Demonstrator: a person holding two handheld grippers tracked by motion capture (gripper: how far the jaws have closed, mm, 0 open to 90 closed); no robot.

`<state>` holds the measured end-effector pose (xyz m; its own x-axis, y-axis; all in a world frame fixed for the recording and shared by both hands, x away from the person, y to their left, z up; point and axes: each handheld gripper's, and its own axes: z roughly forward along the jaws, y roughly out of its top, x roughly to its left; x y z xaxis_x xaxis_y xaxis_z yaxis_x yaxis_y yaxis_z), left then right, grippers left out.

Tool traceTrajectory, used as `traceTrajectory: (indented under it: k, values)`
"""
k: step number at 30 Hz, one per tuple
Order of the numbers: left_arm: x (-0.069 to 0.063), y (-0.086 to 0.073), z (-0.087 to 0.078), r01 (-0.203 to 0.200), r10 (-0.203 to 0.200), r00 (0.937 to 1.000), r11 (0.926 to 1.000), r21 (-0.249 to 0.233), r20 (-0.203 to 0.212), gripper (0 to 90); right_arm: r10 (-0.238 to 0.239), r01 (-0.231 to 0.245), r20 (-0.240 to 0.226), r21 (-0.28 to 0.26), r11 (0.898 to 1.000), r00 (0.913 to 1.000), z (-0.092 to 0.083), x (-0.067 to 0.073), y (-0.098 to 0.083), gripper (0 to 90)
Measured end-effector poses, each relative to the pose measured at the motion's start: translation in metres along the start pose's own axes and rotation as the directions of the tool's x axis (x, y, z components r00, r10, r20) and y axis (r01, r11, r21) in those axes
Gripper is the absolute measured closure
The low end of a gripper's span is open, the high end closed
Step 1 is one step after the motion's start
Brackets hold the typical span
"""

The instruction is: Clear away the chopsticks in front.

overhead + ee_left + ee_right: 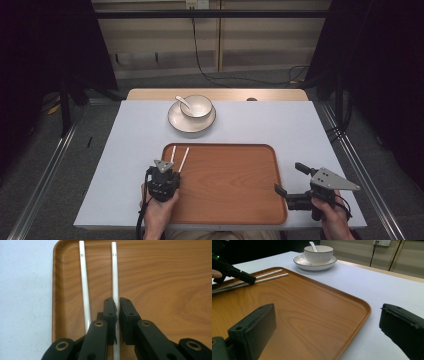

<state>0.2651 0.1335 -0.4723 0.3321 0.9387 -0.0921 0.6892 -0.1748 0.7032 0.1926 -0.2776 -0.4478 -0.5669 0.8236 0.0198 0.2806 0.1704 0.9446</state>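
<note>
Left gripper view shows my left gripper [117, 305] nipping the right chopstick [114, 270] near its butt end, inside the tray [57, 290] beside its left rim; thin, rigid, slick, so grip squarely; right gripper [327, 322] stands wide open, empty.

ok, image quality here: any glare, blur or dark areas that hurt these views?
High view: table evenly lit, surroundings nearly black, small things soft. Left gripper view: chopsticks and tray sharp, mild sheen on the wood, left claw a bit soft up close. Right gripper view: right claw jaws blurred in the foreground, bowl in focus, soft glare on the tray.
</note>
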Motion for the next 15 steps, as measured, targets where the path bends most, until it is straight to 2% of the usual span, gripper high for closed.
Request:
traceTrajectory:
  k: [1, 2, 4, 5, 6, 8, 9, 10, 11, 12, 14, 15]
  values:
    - [0.001, 0.0, 0.0, -0.003, 0.003, 0.9998, 1.0, -0.001, 0.018, 83.2, 0.0, 0.0, 0.001, 0.0, 1.0, 1.0, 0.0, 0.0, 0.0, 0.6]
    - [0.002, 0.0, -0.001, -0.007, 0.007, 0.9996, 1.0, 0.001, 0.027, 79.7, 0.0, 0.0, 0.002, 0.0, 1.0, 1.0, 0.0, 0.0, 0.0, 0.6]
    - [0.002, 0.0, -0.001, -0.017, 0.016, 0.9992, 0.9999, 0.002, 0.037, 78.6, -0.001, 0.001, 0.004, -0.002, 1.0, 1.0, 0.0, 0.0, 0.0, 0.6]
    - [0.004, 0.001, -0.001, -0.026, 0.025, 0.998, 0.9997, 0.004, 0.058, 77.1, 0.001, -0.001, 0.003, -0.002, 1.0, 1.0, 0.0, 0.0, 0.0, 0.6]
    - [0.005, 0.001, -0.001, -0.028, 0.028, 0.9977, 0.9996, 0.0, 0.062, 72.6, 0.004, -0.004, 0.001, -0.004, 1.0, 1.0, -0.001, 0.0, 0.0, 0.6]
    - [0.007, 0.003, -0.003, -0.039, 0.041, 0.9966, 0.999, -0.023, 0.072, 71.6, 0.006, -0.006, 0.0, -0.003, 1.0, 1.0, -0.001, -0.001, 0.0, 0.6]
    - [0.007, 0.004, -0.003, -0.03, 0.033, 0.9962, 0.9988, -0.038, 0.08, 69.0, 0.006, -0.006, 0.0, -0.004, 1.0, 1.0, -0.001, -0.001, 0.0, 0.6]
    - [0.009, 0.006, -0.005, -0.048, 0.051, 0.9953, 0.998, -0.042, 0.083, 65.9, 0.01, -0.01, 0.0, -0.005, 1.0, 1.0, -0.001, -0.001, 0.0, 0.6]
    - [0.009, 0.008, -0.005, -0.046, 0.05, 0.9951, 0.9975, -0.054, 0.085, 65.6, 0.01, -0.01, -0.001, -0.004, 1.0, 0.9999, -0.001, -0.001, 0.0, 0.6]
    - [0.012, 0.011, -0.005, -0.052, 0.06, 0.9934, 0.9957, -0.076, 0.098, 65.5, 0.007, -0.007, 0.0, -0.004, 1.0, 1.0, -0.001, -0.001, 0.0, 0.6]
    - [0.017, 0.017, -0.003, -0.049, 0.061, 0.9895, 0.9945, -0.093, 0.131, 64.9, 0.009, -0.009, -0.001, -0.003, 1.0, 1.0, -0.001, -0.001, 0.0, 0.6]
    - [0.017, 0.02, -0.002, -0.061, 0.075, 0.9868, 0.993, -0.101, 0.143, 64.6, 0.007, -0.007, -0.001, -0.003, 1.0, 1.0, -0.001, -0.001, 0.0, 0.6]
